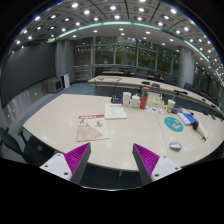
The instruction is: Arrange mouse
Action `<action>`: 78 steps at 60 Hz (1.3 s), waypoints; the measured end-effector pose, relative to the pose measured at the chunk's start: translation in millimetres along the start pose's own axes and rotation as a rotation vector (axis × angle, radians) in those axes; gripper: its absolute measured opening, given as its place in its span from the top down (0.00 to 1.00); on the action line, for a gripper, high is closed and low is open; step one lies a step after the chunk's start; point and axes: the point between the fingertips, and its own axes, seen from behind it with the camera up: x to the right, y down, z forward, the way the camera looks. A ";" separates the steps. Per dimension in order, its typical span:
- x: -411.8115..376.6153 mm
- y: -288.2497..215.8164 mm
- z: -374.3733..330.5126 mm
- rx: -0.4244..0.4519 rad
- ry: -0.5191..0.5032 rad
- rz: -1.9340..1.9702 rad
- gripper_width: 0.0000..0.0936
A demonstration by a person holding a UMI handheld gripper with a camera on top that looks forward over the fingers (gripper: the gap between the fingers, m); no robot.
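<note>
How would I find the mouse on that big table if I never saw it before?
Start at the big pale table and go toward the right finger of the open gripper. Just beyond that finger lies the mouse, near the table's edge. It is small, rounded and grey, unlike the flat round teal disc behind it.

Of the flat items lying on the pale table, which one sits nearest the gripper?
The red-and-white printed sheet, just beyond the open gripper and nearest the table's front edge. The white paper and round teal pad lie farther off.
</note>
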 end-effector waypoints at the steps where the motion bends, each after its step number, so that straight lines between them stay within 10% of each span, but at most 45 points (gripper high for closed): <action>1: 1.6 1.9 -0.5 -0.005 0.004 0.003 0.08; 34: 288.2 185.0 60.0 -0.161 0.210 -0.027 0.08; 78: 438.9 142.5 252.6 -0.087 0.118 0.014 0.10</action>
